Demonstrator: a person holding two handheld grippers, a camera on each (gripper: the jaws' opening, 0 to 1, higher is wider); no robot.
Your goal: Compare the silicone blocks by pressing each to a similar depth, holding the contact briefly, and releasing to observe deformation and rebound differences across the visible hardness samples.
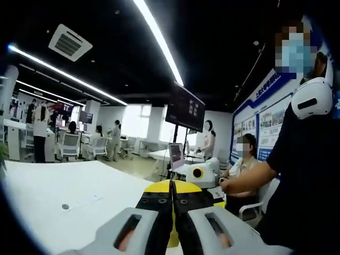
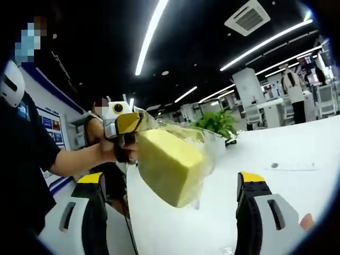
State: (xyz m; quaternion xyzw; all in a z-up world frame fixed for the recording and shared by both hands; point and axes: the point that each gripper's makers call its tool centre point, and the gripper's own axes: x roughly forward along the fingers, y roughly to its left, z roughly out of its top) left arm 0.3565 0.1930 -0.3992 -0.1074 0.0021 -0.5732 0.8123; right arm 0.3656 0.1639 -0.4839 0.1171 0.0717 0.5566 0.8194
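In the left gripper view the left tongs have their black jaws pressed tightly together, clamped on a yellow silicone block whose rounded top bulges out just beyond the tips, with a strip of yellow also showing low between the jaws. The white bench stretches away to the left, and the right tongs, white with a yellow round part, sit just past the block on the right, held by a person's hand. A dark monitor hangs farther back. In the right gripper view the right tongs stand wide apart, their yellow-capped black jaws rising at either side with nothing between them. The yellow silicone block, wrapped in clear plastic film, is held up off the bench by the left tongs, gripped in a person's hand. A green plant stands at the bench's far edge.
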